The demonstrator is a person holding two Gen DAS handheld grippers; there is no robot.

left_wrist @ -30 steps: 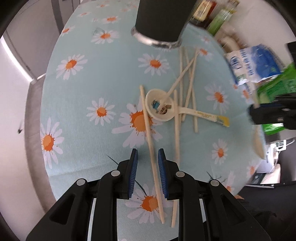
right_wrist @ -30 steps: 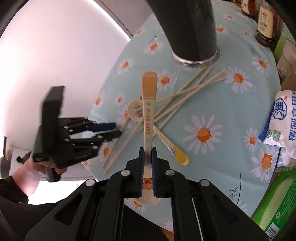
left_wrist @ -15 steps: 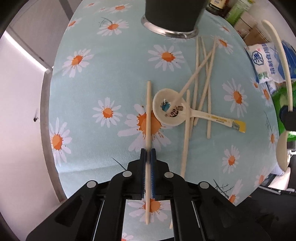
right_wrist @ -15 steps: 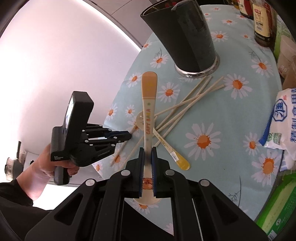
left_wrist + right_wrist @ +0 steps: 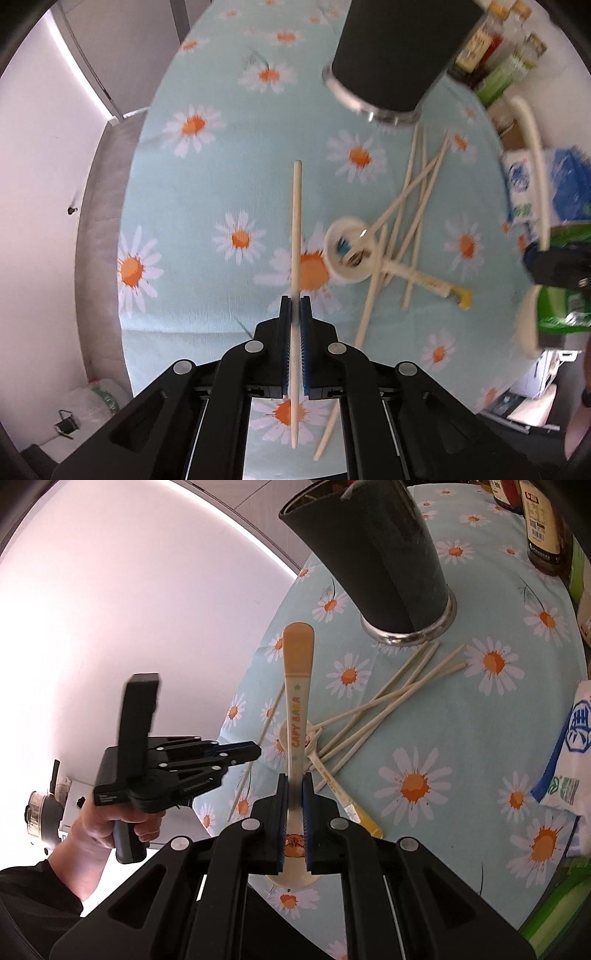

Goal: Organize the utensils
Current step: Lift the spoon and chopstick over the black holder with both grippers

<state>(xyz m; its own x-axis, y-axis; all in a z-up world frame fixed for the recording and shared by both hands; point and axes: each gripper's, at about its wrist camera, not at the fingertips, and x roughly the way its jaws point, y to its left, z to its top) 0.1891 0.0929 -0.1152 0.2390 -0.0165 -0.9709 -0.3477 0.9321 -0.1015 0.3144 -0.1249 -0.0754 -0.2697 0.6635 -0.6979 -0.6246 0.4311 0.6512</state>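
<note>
- While the left claw [image 5: 294,325] pinched one chopstick [image 5: 296,236] above the worktop [image 5: 207,192], the right claw [image 5: 294,794] clamped a spoon [image 5: 297,686] by its neck.
- Both looked mid-carry; next, each likely needs tipping into the dark holder [image 5: 373,557] at the far side.
- Only the right view showed the holder's open mouth; only the left showed the other spoon's bowl [image 5: 351,254] clearly among the loose chopsticks [image 5: 413,221].

A: What is getting lost here?
B: The black utensil holder [image 5: 391,55] is running off the top edge, and the bottles [image 5: 495,55] behind it are blurring.
A: And the spoon [image 5: 297,709]?
B: The right hand-held gripper [image 5: 294,797] is covering its neck; its bowl is barely peeking out below.
</note>
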